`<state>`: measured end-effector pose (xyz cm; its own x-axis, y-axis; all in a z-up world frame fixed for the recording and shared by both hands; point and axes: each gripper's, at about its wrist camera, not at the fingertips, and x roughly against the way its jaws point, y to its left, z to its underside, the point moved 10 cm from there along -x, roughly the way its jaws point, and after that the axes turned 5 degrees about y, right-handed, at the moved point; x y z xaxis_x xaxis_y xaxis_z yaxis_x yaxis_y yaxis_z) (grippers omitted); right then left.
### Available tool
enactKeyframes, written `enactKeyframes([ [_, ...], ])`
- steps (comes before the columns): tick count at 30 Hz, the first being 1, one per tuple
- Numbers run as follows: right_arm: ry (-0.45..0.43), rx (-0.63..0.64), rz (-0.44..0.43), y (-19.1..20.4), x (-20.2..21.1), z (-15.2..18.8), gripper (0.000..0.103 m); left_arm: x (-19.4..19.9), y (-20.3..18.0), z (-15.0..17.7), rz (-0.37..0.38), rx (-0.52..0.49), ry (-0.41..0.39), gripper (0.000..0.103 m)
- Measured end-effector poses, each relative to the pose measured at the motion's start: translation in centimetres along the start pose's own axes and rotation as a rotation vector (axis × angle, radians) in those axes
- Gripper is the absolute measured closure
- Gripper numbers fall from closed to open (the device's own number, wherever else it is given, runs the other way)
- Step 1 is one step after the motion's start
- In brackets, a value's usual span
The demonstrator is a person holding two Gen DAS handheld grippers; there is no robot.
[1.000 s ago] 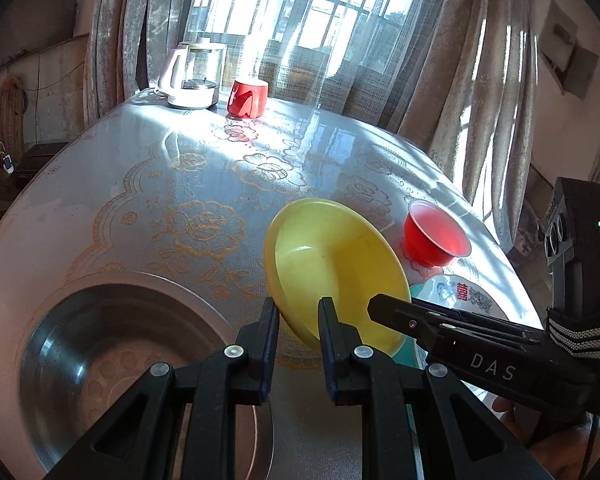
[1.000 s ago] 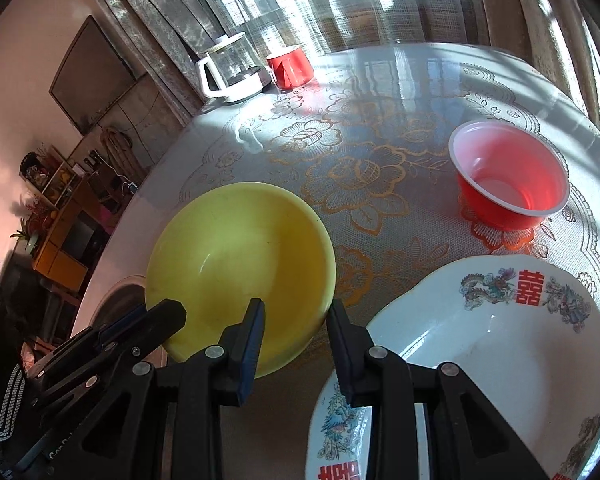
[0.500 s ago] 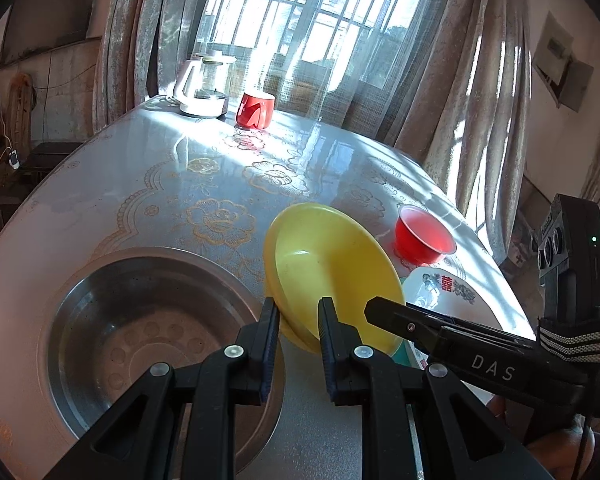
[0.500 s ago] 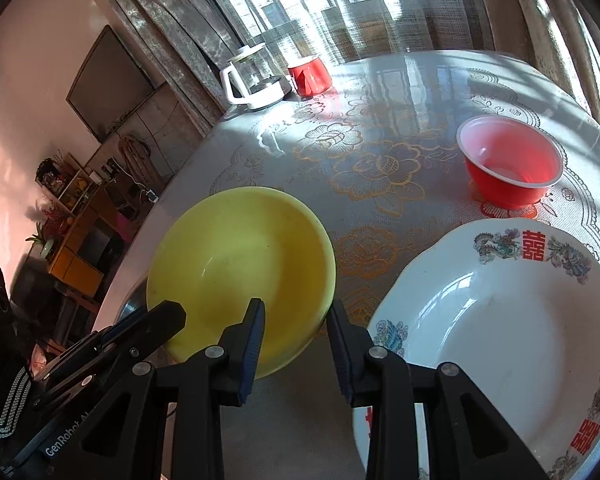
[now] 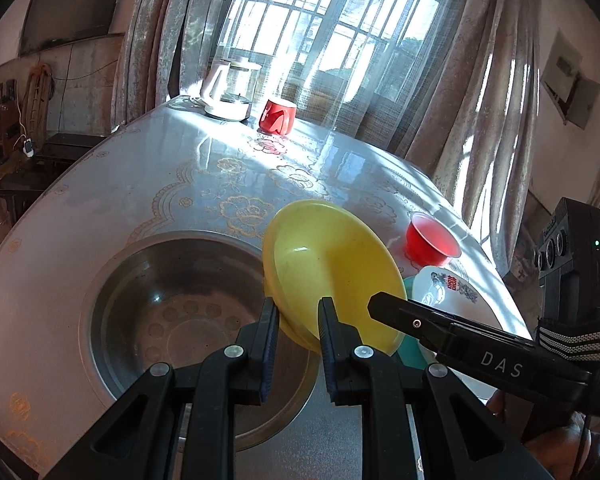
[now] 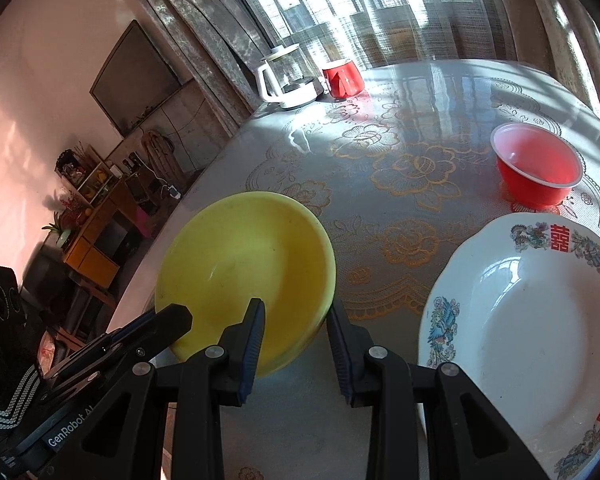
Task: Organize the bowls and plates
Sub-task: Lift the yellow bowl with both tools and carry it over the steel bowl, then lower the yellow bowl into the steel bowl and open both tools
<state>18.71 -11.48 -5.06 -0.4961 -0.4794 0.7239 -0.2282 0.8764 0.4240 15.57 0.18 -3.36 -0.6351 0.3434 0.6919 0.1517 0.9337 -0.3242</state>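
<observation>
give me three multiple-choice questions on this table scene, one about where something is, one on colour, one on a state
1. Where does the glass kettle stand?
A. at the far edge of the table, beside the red mug
B. inside the steel basin
C. on the white plate

2. What colour is the bowl held by the left gripper?
A. green
B. yellow
C. white

3. What is the state of the right gripper?
A. shut on the red plastic bowl
B. shut on the plate
C. open, holding nothing

Answers:
1. A: kettle and mug stand together by the curtains.
2. B: the yellow bowl has its rim between the left fingers, tilted above the steel basin.
3. C: its fingers stand apart over the table; the white plate and red plastic bowl lie untouched.
</observation>
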Motion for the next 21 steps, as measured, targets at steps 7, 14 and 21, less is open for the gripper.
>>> enactKeyframes([
  [7, 0.025, 0.034, -0.022, 2.0, -1.2, 0.7, 0.070, 1.1, 2.2, 0.8, -0.010, 0.037, -0.002, 0.084],
  [14, 0.060, 0.087, -0.058, 4.7, -2.7, 1.4, 0.070, 2.0, 5.6, 1.6, -0.032, 0.103, -0.004, 0.084],
  [21, 0.110, 0.124, -0.078, 6.5, -4.8, 2.3, 0.070, 2.4, 8.1, 2.6, -0.066, 0.148, 0.002, 0.084],
])
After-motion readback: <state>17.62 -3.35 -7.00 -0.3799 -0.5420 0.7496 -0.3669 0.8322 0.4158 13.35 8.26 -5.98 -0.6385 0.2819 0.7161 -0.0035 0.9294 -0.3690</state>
